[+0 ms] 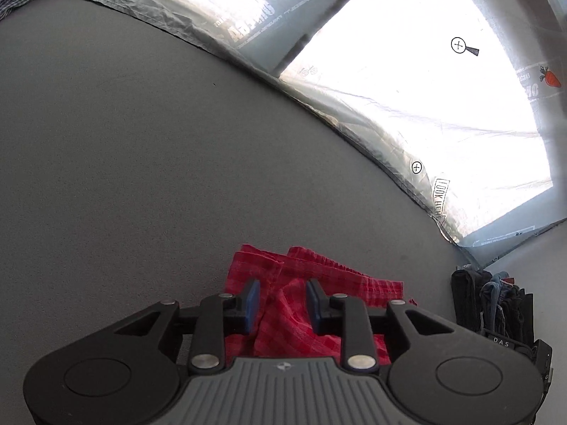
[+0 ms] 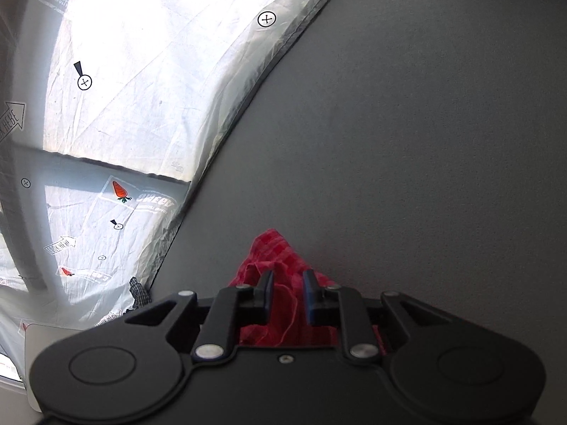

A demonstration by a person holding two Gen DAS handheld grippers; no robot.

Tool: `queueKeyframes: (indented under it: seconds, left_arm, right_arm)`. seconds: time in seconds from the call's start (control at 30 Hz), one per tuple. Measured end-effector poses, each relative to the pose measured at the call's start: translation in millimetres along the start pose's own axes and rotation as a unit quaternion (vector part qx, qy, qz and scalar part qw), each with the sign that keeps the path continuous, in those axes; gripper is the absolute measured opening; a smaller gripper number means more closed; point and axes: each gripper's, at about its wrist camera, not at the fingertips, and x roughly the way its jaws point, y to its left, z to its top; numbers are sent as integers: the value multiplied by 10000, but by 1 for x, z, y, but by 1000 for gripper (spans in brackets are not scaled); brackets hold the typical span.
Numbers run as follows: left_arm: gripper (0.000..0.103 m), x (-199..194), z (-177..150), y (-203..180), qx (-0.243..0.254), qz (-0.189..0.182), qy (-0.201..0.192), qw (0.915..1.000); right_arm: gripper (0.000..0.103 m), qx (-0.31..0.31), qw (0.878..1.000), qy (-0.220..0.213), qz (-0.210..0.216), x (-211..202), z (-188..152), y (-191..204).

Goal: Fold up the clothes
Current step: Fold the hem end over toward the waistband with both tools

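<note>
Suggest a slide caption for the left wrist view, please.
Left claw, open, poised over a crumpled red checked garment on the grey table, dark folded clothes stacked nearby.

The red checked cloth (image 1: pixel 294 304) is a thin woven fabric, soft and rumpled, lying on a matt grey table (image 1: pixel 141 148) with a fine, faintly grainy finish. Both the left gripper (image 1: pixel 282 304) and the right gripper (image 2: pixel 287 295) are matt black plastic with bright metal rivets and blue rubbery pads (image 1: pixel 252 301). The printed sheet (image 1: pixel 407 88) behind looks like thin, creased cloth with light glowing through.
</note>
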Motion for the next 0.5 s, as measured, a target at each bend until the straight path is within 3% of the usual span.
queueKeyframes:
  seconds: [0.1, 0.33, 0.37, 0.4, 0.5]
  left_arm:
    - [43, 15, -9, -6, 40, -27, 160, 9999]
    - [39, 45, -7, -11, 113, 428, 275, 9986]
    - [16, 46, -6, -10, 58, 437, 239, 9987]
    - [3, 43, -6, -8, -21, 385, 178, 9991]
    - [1, 31, -5, 2, -394, 209, -140, 9989]
  right_arm:
    - [19, 16, 10000, 24, 33, 1, 0, 1]
    - [19, -7, 10000, 57, 28, -1, -4, 1]
    - [19, 3, 10000, 66, 25, 0, -5, 0]
    - [19, 8, 10000, 70, 19, 0, -6, 0]
    - [19, -32, 10000, 43, 4, 1, -7, 2]
